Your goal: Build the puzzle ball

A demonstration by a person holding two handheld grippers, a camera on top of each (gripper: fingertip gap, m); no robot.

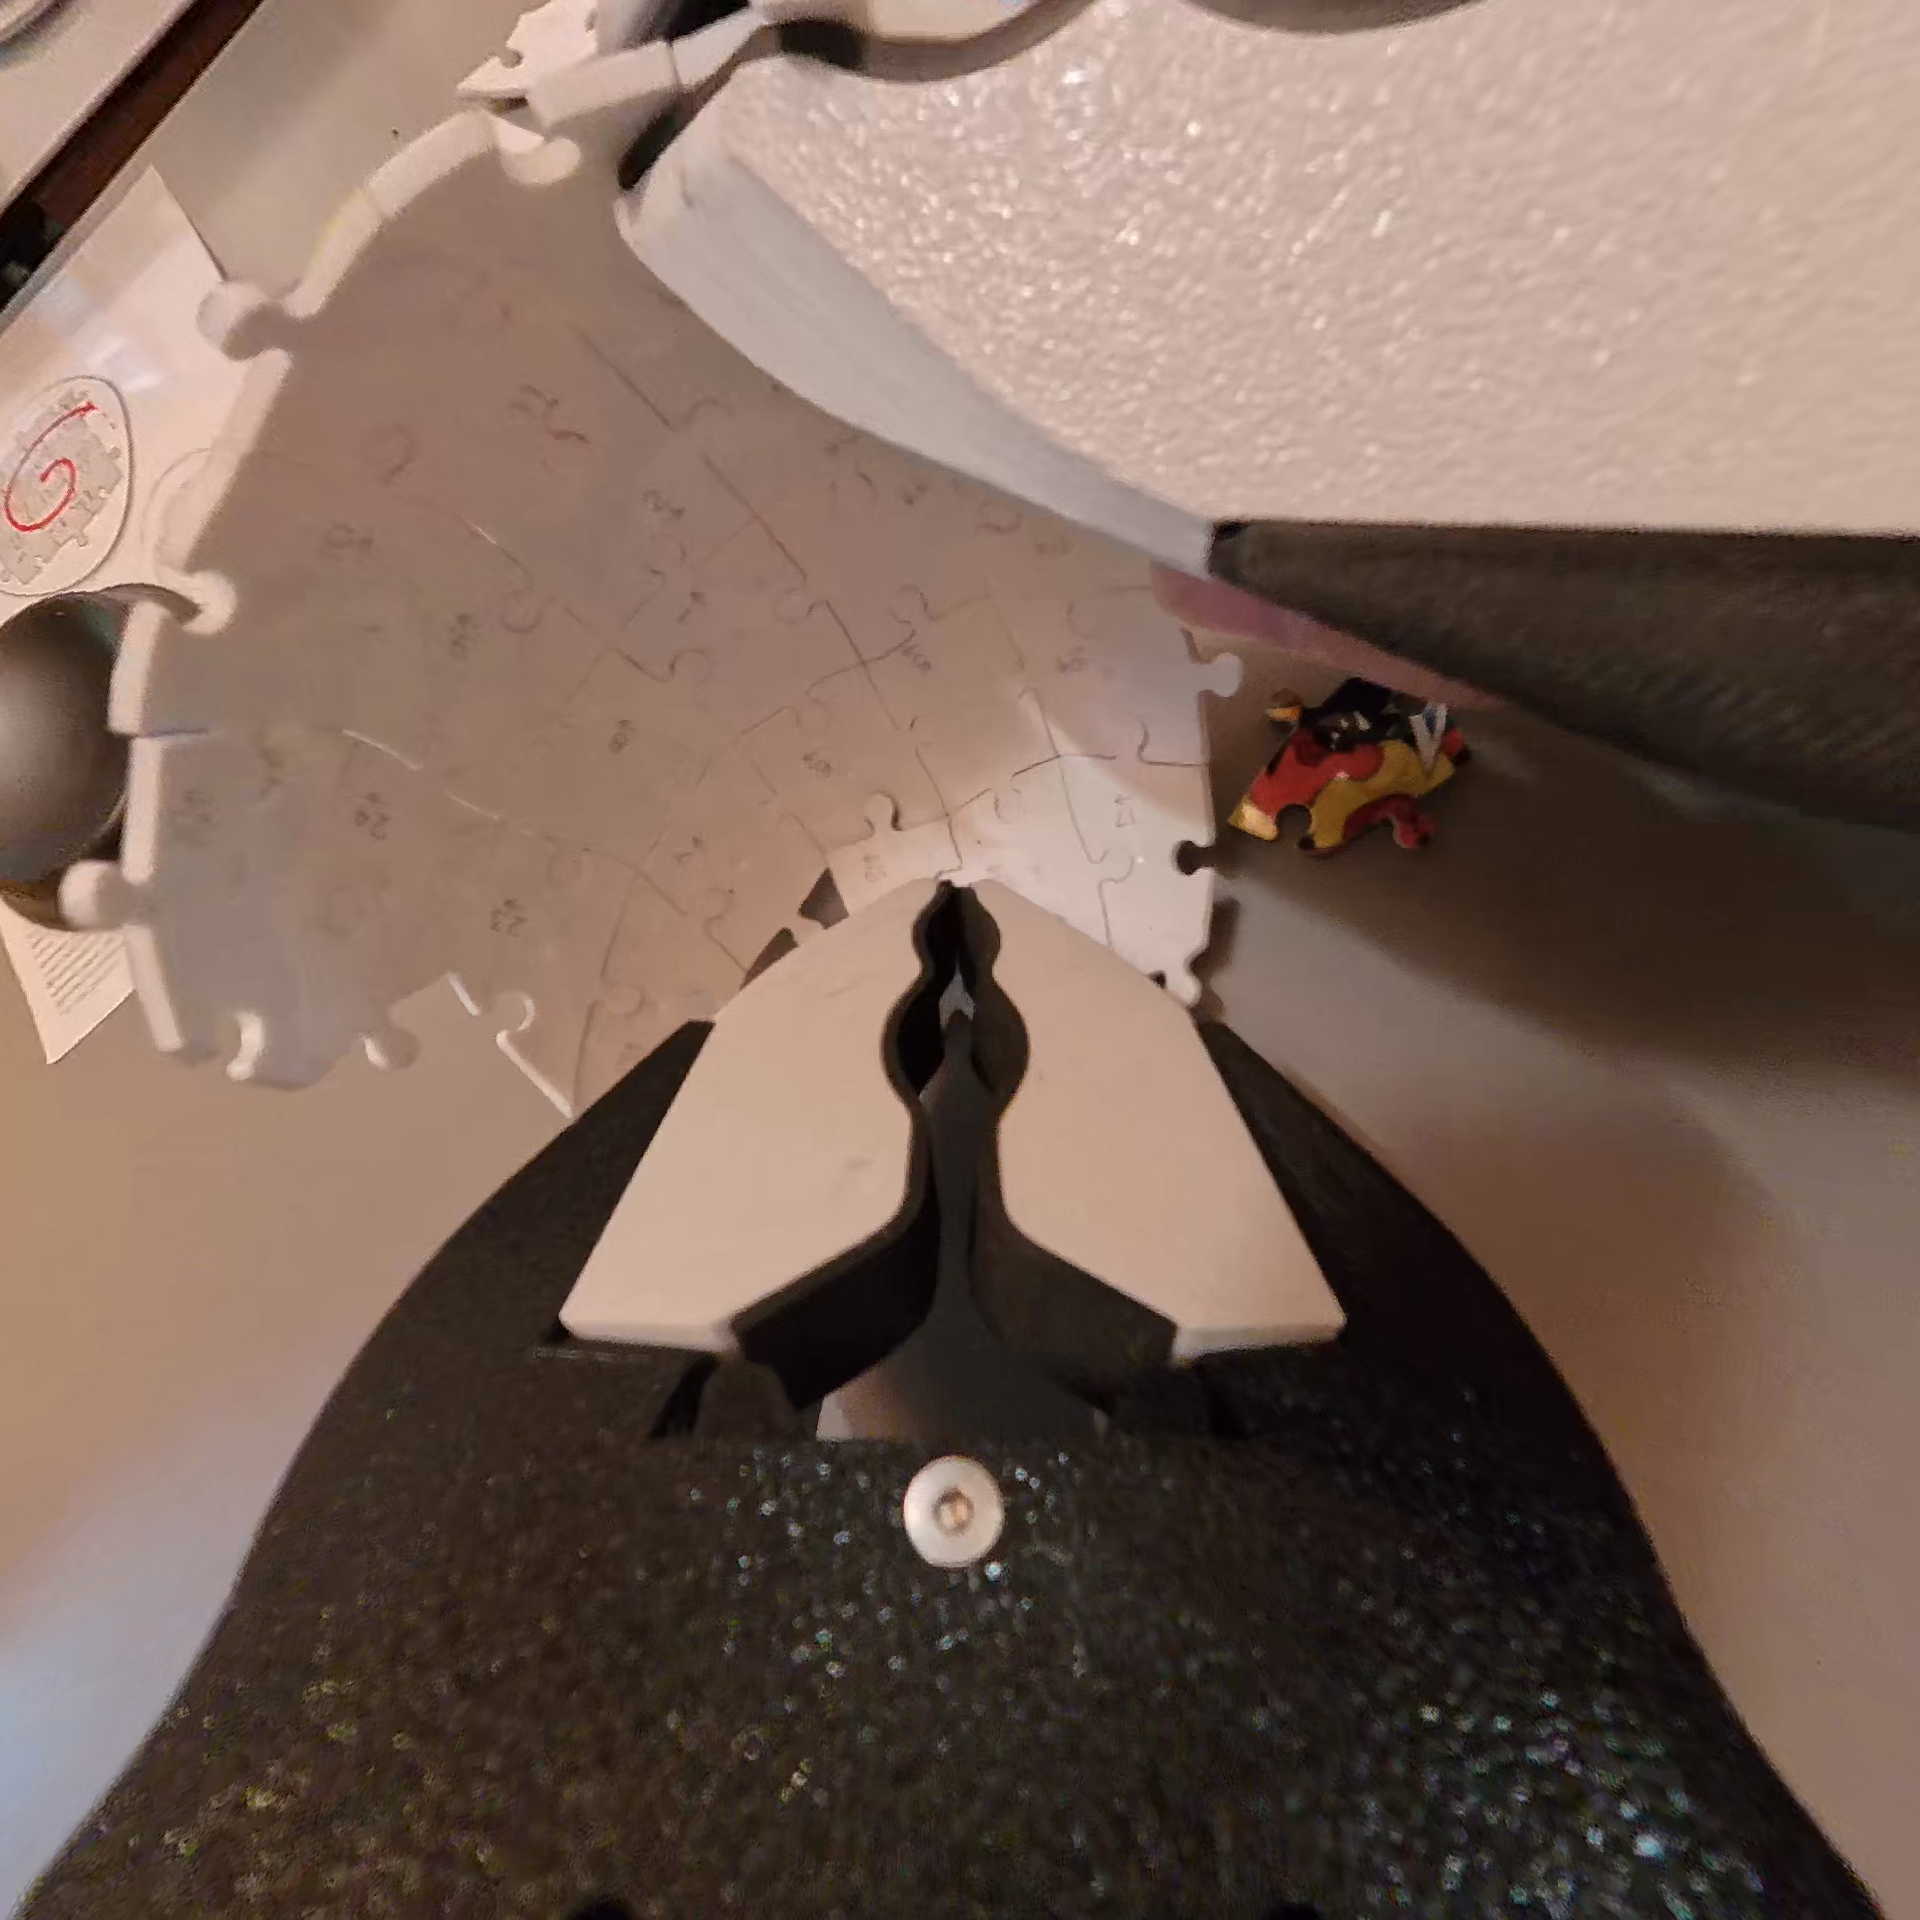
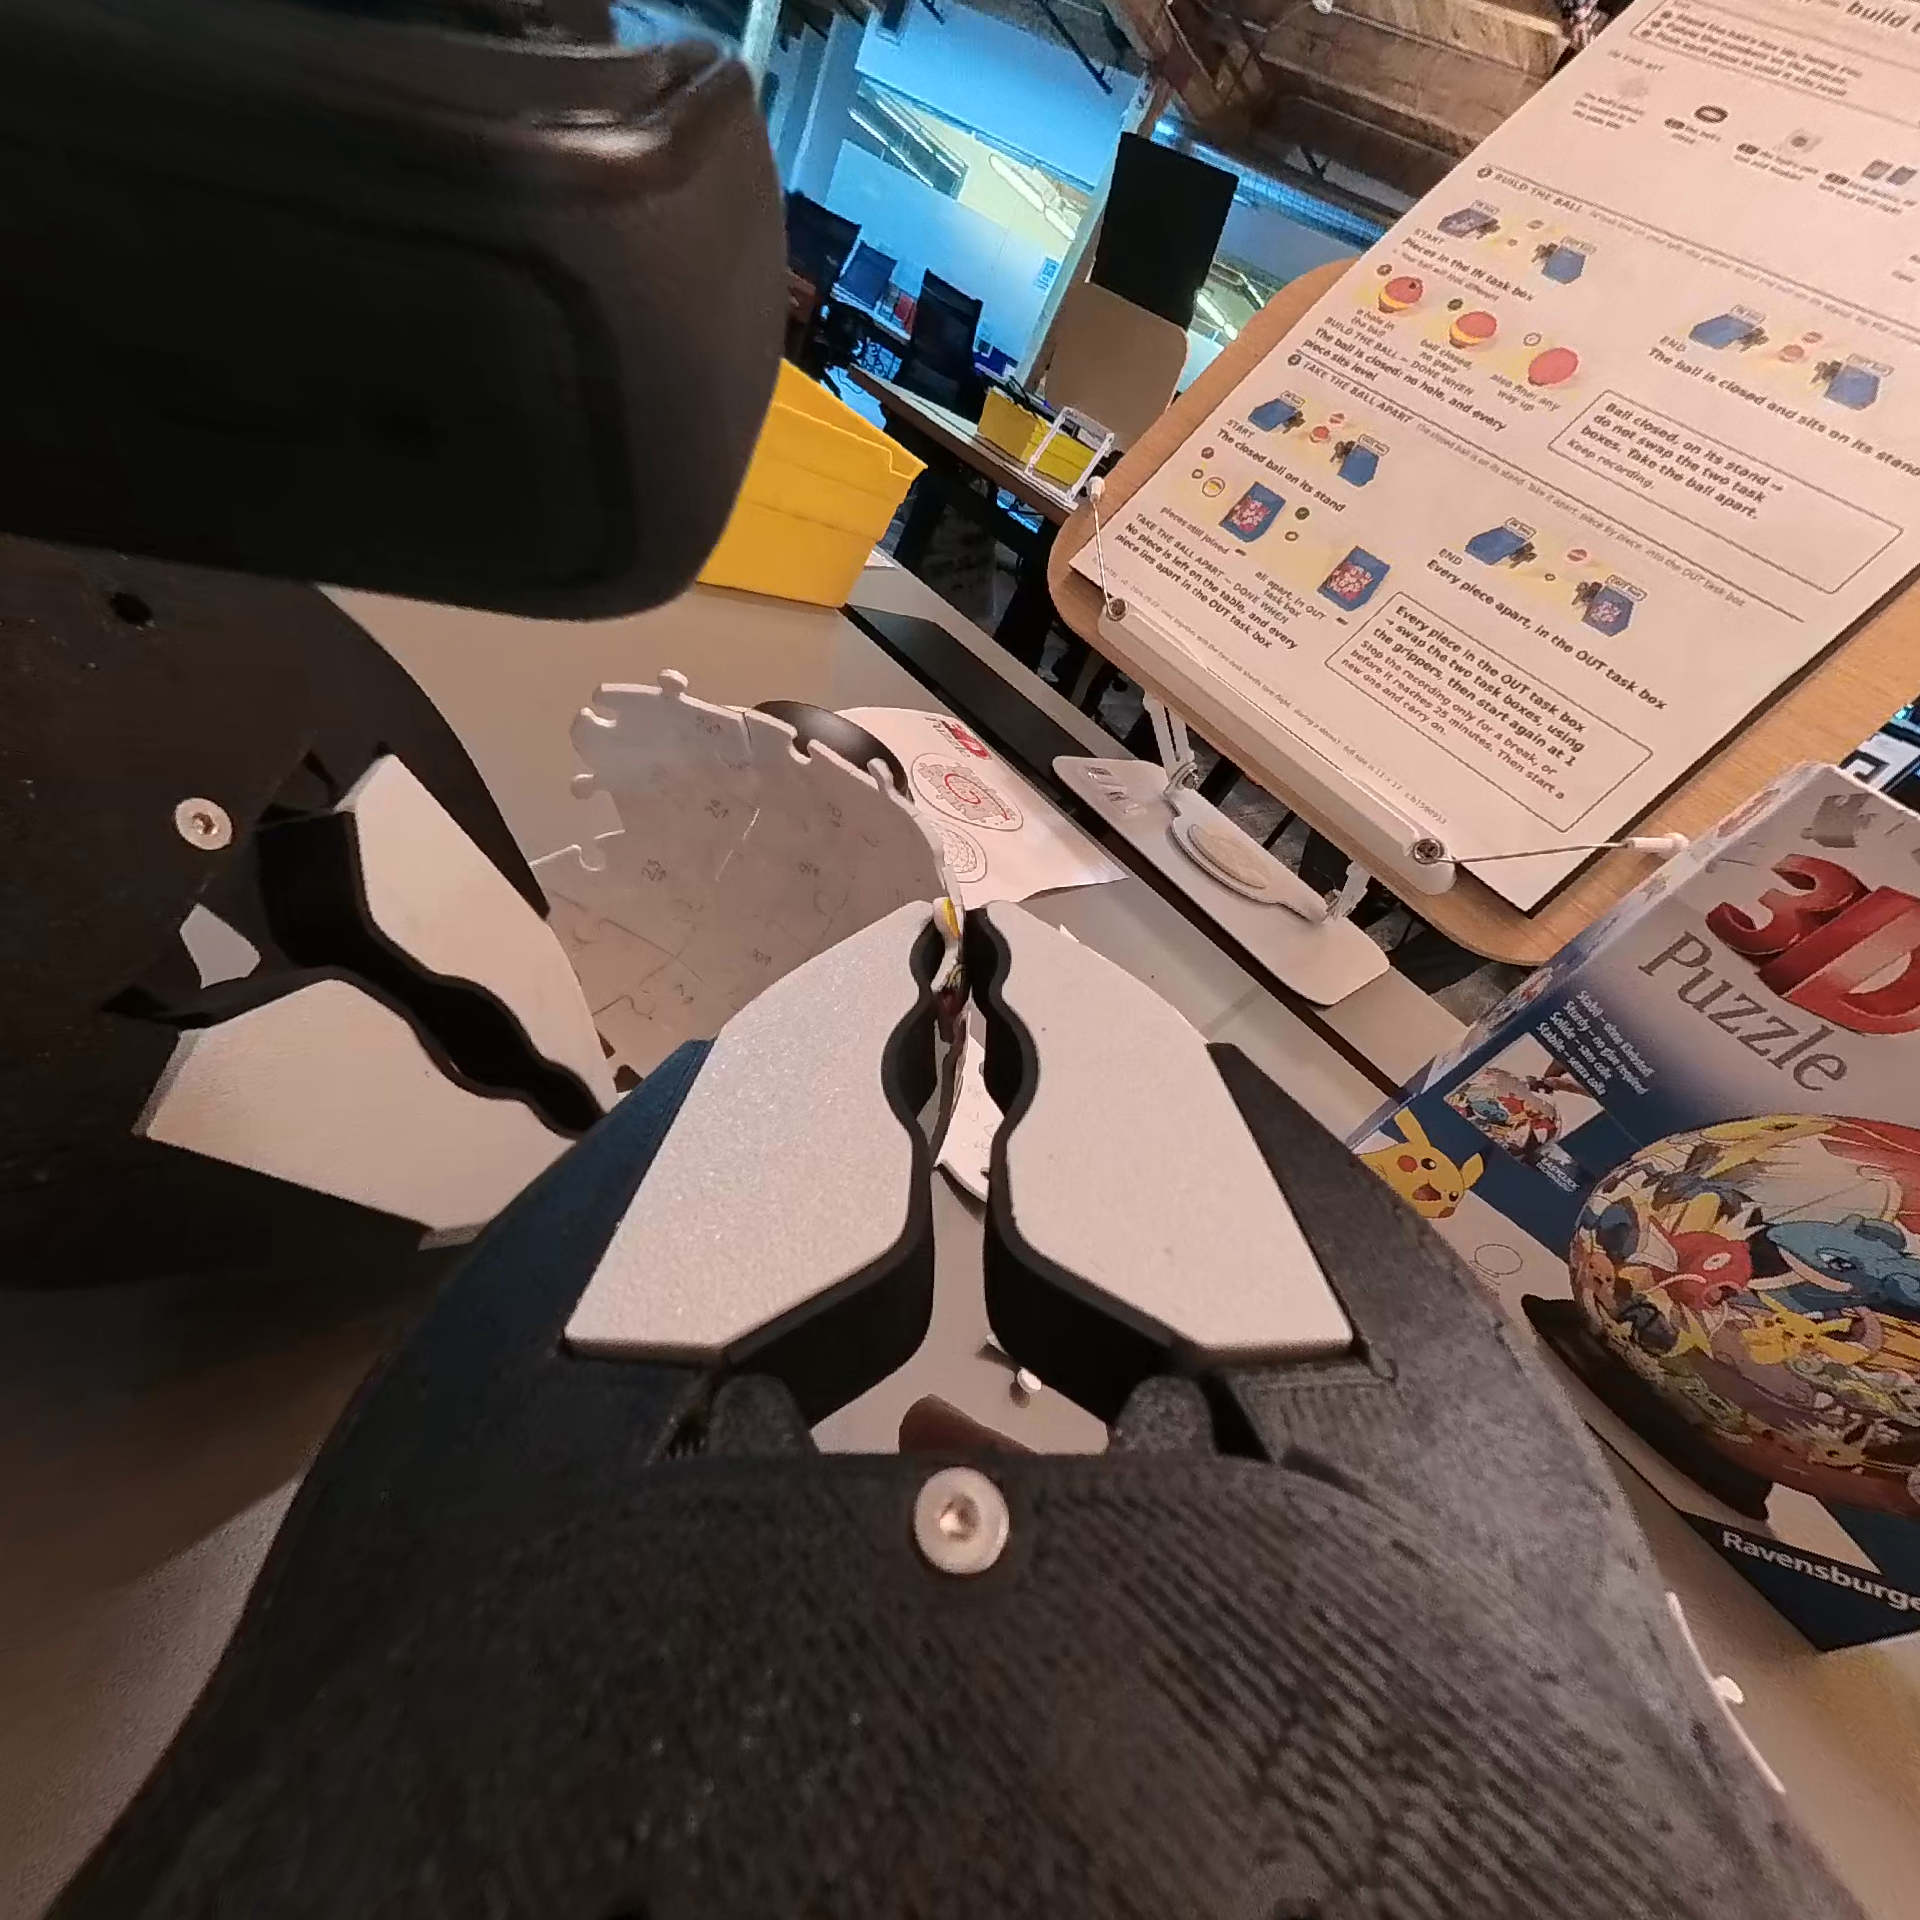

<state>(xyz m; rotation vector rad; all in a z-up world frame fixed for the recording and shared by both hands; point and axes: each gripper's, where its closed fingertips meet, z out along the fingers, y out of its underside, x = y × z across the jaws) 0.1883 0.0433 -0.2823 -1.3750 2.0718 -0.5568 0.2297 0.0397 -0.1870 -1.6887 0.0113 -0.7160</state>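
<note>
The partly built puzzle ball (image 1: 623, 675) is a curved white shell of joined pieces with its numbered inside facing me; it also shows in the right wrist view (image 2: 727, 862). My left gripper (image 1: 951, 899) is shut on the shell's lower edge and shows at the left of the right wrist view (image 2: 597, 1107). My right gripper (image 2: 954, 920) is shut on a single puzzle piece (image 2: 961, 1132), held edge-on right at the shell's rim. One of its fingers (image 1: 1247, 260) fills the top right of the left wrist view. A loose coloured piece (image 1: 1351, 769) lies on the table beside the shell.
A paper leaflet (image 2: 966, 800) and a dark round stand (image 1: 42, 748) lie behind the shell. The puzzle box (image 2: 1714, 1195) stands at the right. An instruction board (image 2: 1507, 468) on a stand is at the back right, yellow bins (image 2: 810, 488) behind.
</note>
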